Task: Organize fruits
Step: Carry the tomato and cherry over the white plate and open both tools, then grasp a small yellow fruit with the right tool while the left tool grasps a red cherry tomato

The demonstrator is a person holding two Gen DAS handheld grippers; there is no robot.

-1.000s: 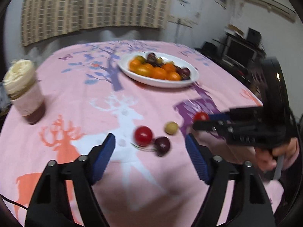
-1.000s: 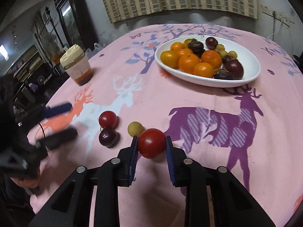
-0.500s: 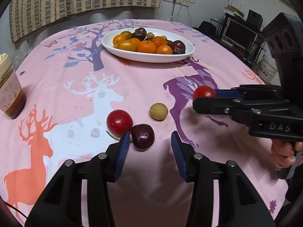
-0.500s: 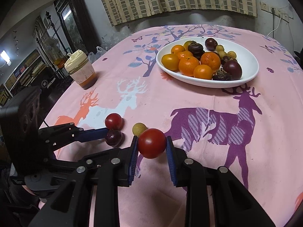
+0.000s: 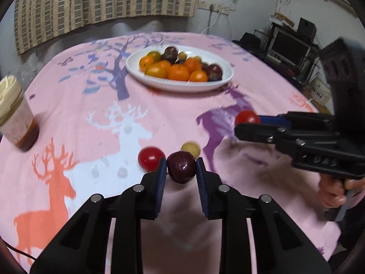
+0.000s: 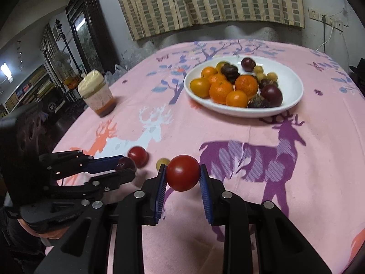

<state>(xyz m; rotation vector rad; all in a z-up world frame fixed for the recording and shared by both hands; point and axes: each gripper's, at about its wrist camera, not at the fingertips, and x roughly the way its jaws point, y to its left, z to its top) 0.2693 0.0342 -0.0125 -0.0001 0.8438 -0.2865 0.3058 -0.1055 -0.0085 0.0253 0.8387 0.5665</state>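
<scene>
Gripping now: we see 2 grippers, each clamped on 1 fruit above the pink tablecloth [image 6: 319,159].
Left gripper [image 5: 180,171]: its blue pads press both sides of a dark purple plum [image 5: 181,167]; we read it as closed on that fruit, fingers pointing toward the far plate.
Left gripper, other view: in the right wrist view it enters from the left edge, roughly level, the plum showing at its tips [image 6: 125,163].
Right gripper [image 6: 182,177]: its pads are closed on a red tomato [image 6: 183,172], held just above the cloth near the purple deer print.
Right gripper, other view: in the left wrist view it reaches in from the right, held level by a hand [image 5: 335,190] wrapped round the grip, the tomato at its tips [image 5: 247,118].
Loose fruit: we count 2 pieces on the cloth, a second red tomato [image 5: 150,159] just left of the left gripper's tip, and a small yellow fruit [image 5: 190,148] just beyond the plum.
Plate [image 6: 294,84]: white, oval, well beyond both grippers, piled with oranges [image 6: 220,91] and dark plums.
Jar [image 6: 97,93]: cream lid, standing upright near the cloth's left edge, well apart from the fruit.
</scene>
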